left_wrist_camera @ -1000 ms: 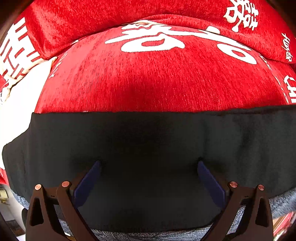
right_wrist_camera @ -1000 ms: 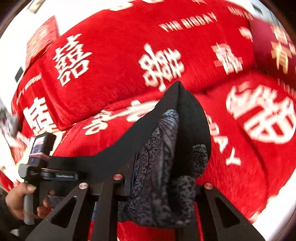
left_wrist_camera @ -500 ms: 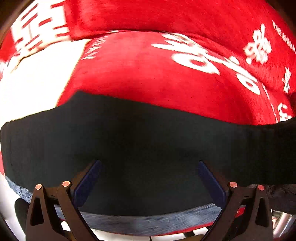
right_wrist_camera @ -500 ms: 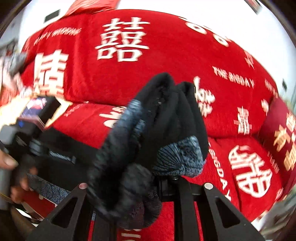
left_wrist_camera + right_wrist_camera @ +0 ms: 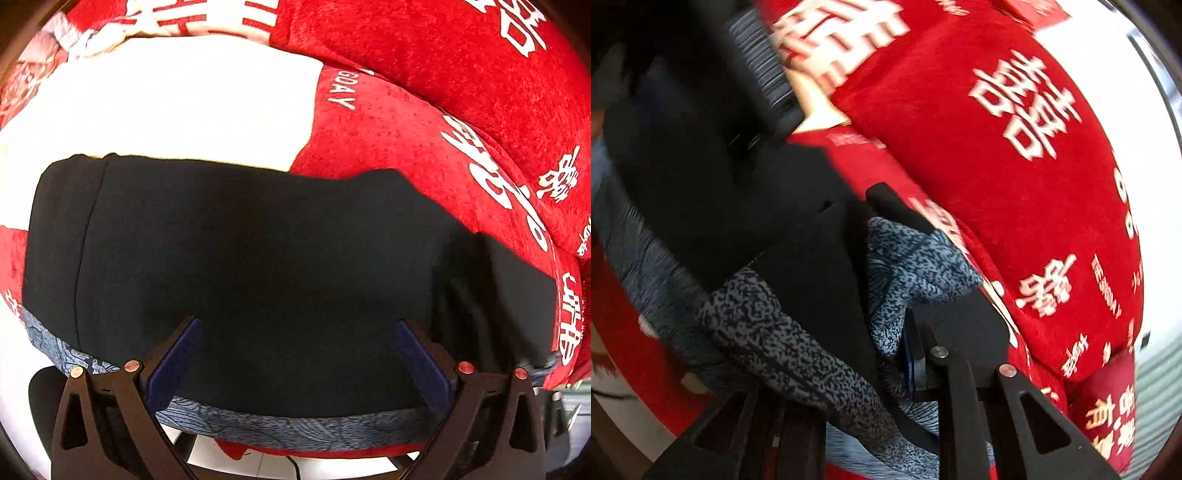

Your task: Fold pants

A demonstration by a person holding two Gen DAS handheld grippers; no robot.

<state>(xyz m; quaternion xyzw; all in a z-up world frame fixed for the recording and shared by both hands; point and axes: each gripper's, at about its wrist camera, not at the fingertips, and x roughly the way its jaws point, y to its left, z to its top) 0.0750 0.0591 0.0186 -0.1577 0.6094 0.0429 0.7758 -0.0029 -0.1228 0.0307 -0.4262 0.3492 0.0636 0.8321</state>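
Note:
The pants [image 5: 258, 266] are black with a blue-grey patterned band along the hem. In the left wrist view they lie spread flat over the red sofa seat [image 5: 388, 147]. My left gripper [image 5: 295, 332] is wide open, its blue pads [image 5: 173, 354] standing on the black cloth with nothing pinched. In the right wrist view my right gripper [image 5: 857, 369] is shut on a bunched part of the pants [image 5: 812, 266], black cloth and patterned band wrapped over its fingers, held close to the other gripper's black body [image 5: 713, 92].
The sofa has red cushions with white characters [image 5: 1015, 110] behind the seat. A bright white patch [image 5: 177, 103] lies on the seat to the left. Below the sofa's front edge a pale floor and a dark cable [image 5: 291, 465] show.
My right gripper has swung its bunch of pants leftwards, close to the left gripper. The left wrist view has turned left; the black cloth now lies folded wider under the open left gripper.

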